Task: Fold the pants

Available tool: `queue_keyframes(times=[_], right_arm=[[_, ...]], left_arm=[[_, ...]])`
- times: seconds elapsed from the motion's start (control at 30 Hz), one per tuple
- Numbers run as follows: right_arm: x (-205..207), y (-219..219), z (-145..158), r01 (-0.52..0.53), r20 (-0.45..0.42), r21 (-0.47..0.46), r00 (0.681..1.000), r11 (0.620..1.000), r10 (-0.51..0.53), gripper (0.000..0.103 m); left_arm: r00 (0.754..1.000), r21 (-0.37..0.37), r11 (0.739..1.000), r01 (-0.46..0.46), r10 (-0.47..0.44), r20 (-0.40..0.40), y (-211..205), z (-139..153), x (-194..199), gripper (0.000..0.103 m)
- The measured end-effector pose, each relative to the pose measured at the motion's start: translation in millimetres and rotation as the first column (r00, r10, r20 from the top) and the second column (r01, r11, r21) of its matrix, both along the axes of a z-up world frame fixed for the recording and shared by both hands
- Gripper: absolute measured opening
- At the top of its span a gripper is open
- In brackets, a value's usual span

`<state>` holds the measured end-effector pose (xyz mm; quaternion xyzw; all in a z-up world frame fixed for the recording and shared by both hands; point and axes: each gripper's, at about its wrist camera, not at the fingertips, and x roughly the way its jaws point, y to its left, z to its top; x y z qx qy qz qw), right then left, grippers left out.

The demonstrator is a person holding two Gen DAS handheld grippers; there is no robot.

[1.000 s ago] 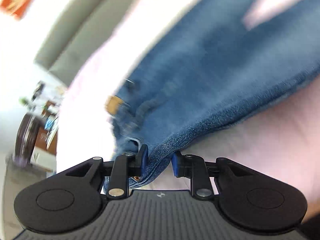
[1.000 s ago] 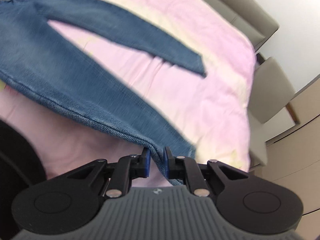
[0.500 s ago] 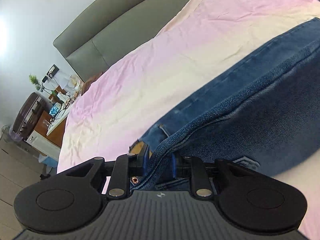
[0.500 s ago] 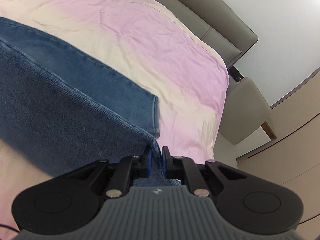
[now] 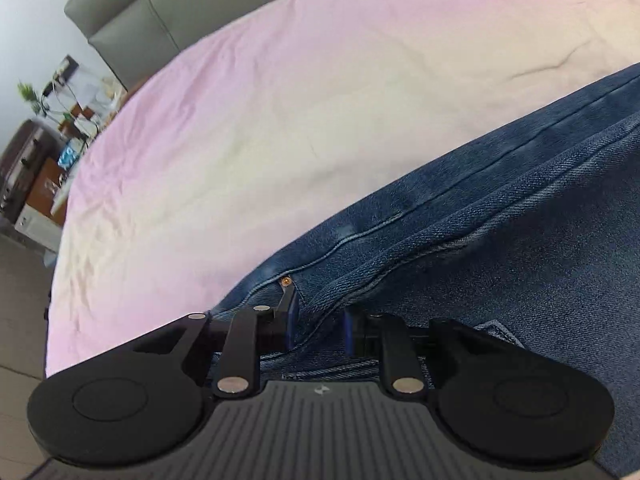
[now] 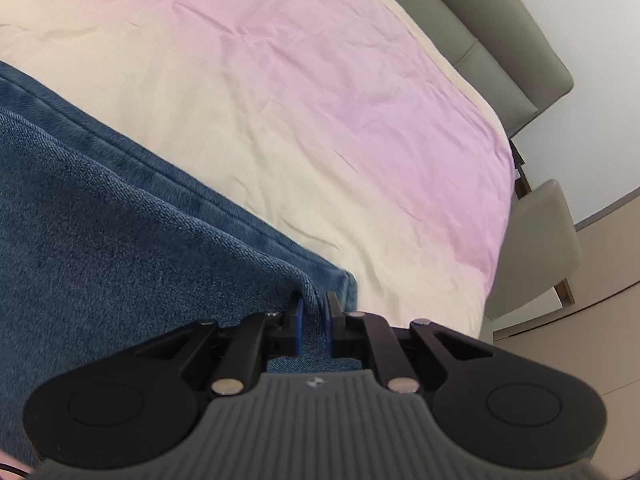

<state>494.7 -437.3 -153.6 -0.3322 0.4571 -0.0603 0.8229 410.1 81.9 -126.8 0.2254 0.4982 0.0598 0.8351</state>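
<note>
Blue denim pants (image 5: 500,248) lie on a pink and cream bedsheet (image 5: 300,100). My left gripper (image 5: 320,320) is shut on a thick fold of the denim near the waist, by a copper rivet (image 5: 285,280). In the right wrist view the pants (image 6: 100,220) fill the lower left, one leg lying over the other. My right gripper (image 6: 314,314) is shut on the hem end of the upper leg, with the lower leg's hem (image 6: 346,288) just beyond it. The fabric under both grippers is hidden.
A grey padded headboard (image 5: 132,20) runs along the bed's far side. A cluttered bedside table with a plant (image 5: 60,120) stands at the left. A beige chair (image 6: 536,248) sits off the bed's right edge (image 6: 500,216).
Both grippers have carried the near leg across the bed, so it now lies over the far leg. The spread-out pants seen earlier now look doubled.
</note>
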Motion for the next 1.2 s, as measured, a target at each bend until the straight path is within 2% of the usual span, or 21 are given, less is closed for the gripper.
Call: queue_keyframes(times=[0.1,0.2,0.3,0.4,0.47,0.53,0.6,0.63,0.67,0.7,0.73,0.87,0.97,1.07,1.2], right_arm=[[19.2,5.9,-1.4,-0.008,0.005,-0.018,1.000,1.000,0.008,0.003],[36.2,6.3,-2.5,0.015,0.010,-0.012,1.000,1.000,-0.015,0.003],[53.3,7.1,-19.8,0.033,-0.031,-0.017,0.999,0.999,-0.034,0.002],[60.0,11.8,-40.7,0.022,-0.057,-0.062,0.998,0.998,-0.025,0.002],[63.0,14.6,-48.6,0.020,-0.068,-0.075,0.997,0.997,-0.026,0.002],[66.5,18.2,-52.2,0.018,-0.069,-0.091,0.997,0.996,-0.025,0.004],[64.9,17.9,-47.8,0.037,-0.051,-0.083,0.998,0.996,-0.042,0.012],[61.7,16.6,-43.4,0.047,-0.042,-0.068,0.998,0.997,-0.050,0.029],[58.0,15.9,-39.2,0.058,-0.024,-0.062,0.998,0.996,-0.060,0.051],[55.3,14.8,-35.1,0.070,-0.009,-0.059,0.997,0.996,-0.071,0.059],[47.7,10.9,-27.7,0.079,0.005,-0.047,0.997,0.996,-0.078,0.063],[24.4,1.0,-10.0,0.122,0.005,0.020,0.992,0.992,-0.122,0.063],[-2.6,-13.4,2.4,0.185,0.008,0.103,0.982,0.977,-0.187,0.062],[-30.9,-34.9,11.2,0.275,-0.006,0.235,0.959,0.932,-0.282,0.058],[-71.1,-67.6,17.8,0.385,-0.036,0.431,0.911,0.816,-0.411,0.055]], left_arm=[[1.000,0.013,1.000,-0.021,0.020,0.010,0.1,8.3,3.4,0.025],[0.999,0.038,0.999,0.012,-0.014,0.043,-3.0,17.2,10.6,0.025],[1.000,0.036,0.999,0.005,-0.005,0.012,-2.3,5.2,24.4,0.025],[0.999,0.060,0.997,0.043,-0.041,-0.029,-5.5,-14.6,33.0,0.025],[0.999,0.039,0.999,0.031,-0.030,-0.029,-1.8,-19.1,39.6,0.032],[0.998,0.039,0.998,0.050,-0.049,-0.027,3.2,-16.6,38.0,0.034],[0.996,0.066,0.994,0.086,-0.086,-0.007,3.0,-10.4,30.2,0.058],[0.996,0.062,0.994,0.090,-0.092,0.019,3.9,-5.0,24.7,0.088],[0.995,0.043,0.995,0.085,-0.087,0.042,5.9,2.0,19.6,0.090],[0.996,0.016,0.997,0.077,-0.077,0.050,7.4,9.3,14.4,0.088],[0.997,-0.006,0.998,0.059,-0.059,0.051,9.4,16.1,9.7,0.088],[0.996,-0.111,0.994,-0.023,0.033,0.089,32.1,42.3,-22.0,0.085],[0.983,-0.220,0.967,-0.126,0.152,0.104,53.2,59.3,-54.3,0.084],[0.954,-0.316,0.919,-0.236,0.281,0.106,83.3,70.4,-80.6,0.082],[0.897,-0.440,0.822,-0.361,0.435,0.075,113.9,75.8,-116.7,0.082]])
